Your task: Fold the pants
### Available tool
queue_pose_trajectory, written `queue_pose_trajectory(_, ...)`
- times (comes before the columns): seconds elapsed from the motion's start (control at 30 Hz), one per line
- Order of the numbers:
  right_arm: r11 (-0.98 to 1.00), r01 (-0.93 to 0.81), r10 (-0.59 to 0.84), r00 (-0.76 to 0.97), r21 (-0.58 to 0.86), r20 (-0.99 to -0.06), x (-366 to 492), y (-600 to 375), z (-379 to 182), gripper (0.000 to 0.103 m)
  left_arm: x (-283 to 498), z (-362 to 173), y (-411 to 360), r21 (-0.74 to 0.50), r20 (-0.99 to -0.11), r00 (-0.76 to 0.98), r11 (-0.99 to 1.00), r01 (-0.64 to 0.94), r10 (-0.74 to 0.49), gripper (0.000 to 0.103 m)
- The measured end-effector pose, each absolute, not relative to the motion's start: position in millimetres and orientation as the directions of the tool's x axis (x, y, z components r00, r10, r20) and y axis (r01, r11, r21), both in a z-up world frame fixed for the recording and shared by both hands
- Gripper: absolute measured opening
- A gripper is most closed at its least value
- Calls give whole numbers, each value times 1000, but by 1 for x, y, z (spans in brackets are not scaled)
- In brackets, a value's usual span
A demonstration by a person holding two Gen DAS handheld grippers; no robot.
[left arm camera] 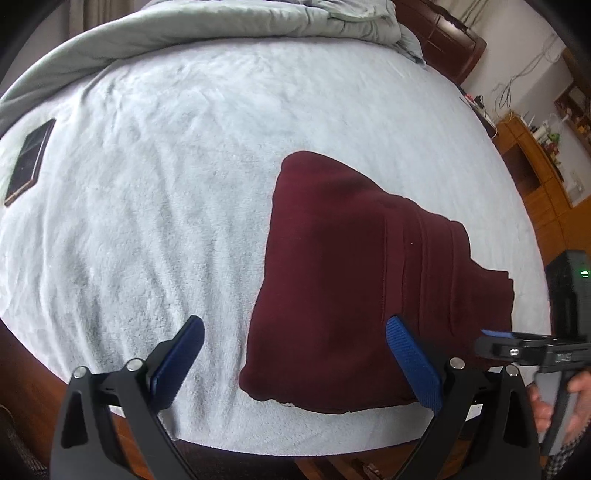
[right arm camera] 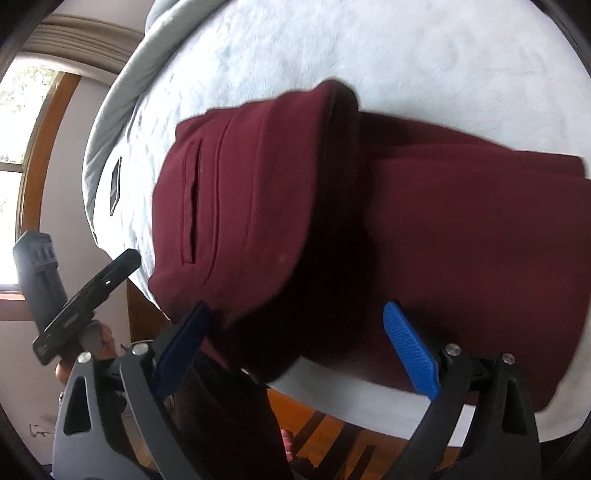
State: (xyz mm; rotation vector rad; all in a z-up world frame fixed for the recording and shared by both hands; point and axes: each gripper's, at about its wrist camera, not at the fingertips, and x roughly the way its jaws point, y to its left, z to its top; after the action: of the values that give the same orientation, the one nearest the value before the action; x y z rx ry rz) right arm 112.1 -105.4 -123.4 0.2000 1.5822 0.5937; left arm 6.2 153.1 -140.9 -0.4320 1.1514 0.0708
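The maroon pants (left arm camera: pixel 351 280) lie folded in a compact stack on the pale blue bed cover (left arm camera: pixel 166 206), near its front edge. In the right wrist view the pants (right arm camera: pixel 461 240) show a pocket slit and a top layer that sags over the lower one. My left gripper (left arm camera: pixel 295 332) is open, its blue fingers (left arm camera: pixel 413 362) hovering at the stack's near left corner, holding nothing. My right gripper (right arm camera: pixel 295 321) is open just above the front edge of the pants, holding nothing. It also shows in the left wrist view (left arm camera: pixel 517 343).
A dark phone (left arm camera: pixel 29 162) lies on the bed at the far left. A grey duvet (left arm camera: pixel 221 26) is bunched along the far side. Wooden furniture (left arm camera: pixel 535 177) stands at the right. The bed edge and wooden floor (right arm camera: pixel 332 435) lie just below the grippers.
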Motion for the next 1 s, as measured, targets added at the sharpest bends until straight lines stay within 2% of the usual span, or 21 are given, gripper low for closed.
queue_pose_trajectory(0.1, 836, -193, 498, -127, 514, -858, 113, -100, -133, 93, 4, -145, 156, -304, -896, 410, 910, -281, -173, 99)
queue_pose_trajectory(0.17, 812, -222, 525, -126, 540, -842, 111, -93, -133, 51, 2, -147, 156, -301, -900, 402, 909, -288, -171, 99)
queue_pose_trajectory(0.2, 793, -226, 549, -136, 565, -825, 109, -90, -133, 49, 1, -148, 156, -301, -901, 400, 909, -289, -171, 99)
queue_pose_trajectory(0.23, 800, -229, 541, -128, 555, -832, 108, -89, -133, 38, 1, -148, 157, -303, -901, 398, 907, -291, -173, 99)
queue_pose_trajectory(0.33, 772, -242, 577, -120, 588, -808, 107, -92, -125, 23, -1, -148, 157, -307, -902, 397, 901, -306, -173, 99)
queue_pose_trajectory(0.67, 724, -382, 615, -18, 574, -788, 92, -115, -55, 20, 5, -132, 149, -332, -887, 422, 894, -300, -188, 99)
queue_pose_trajectory(1.0, 767, -369, 584, 61, 525, -810, 95, -184, -16, 20, 24, -124, 98, -334, -882, 414, 919, -209, -227, 99)
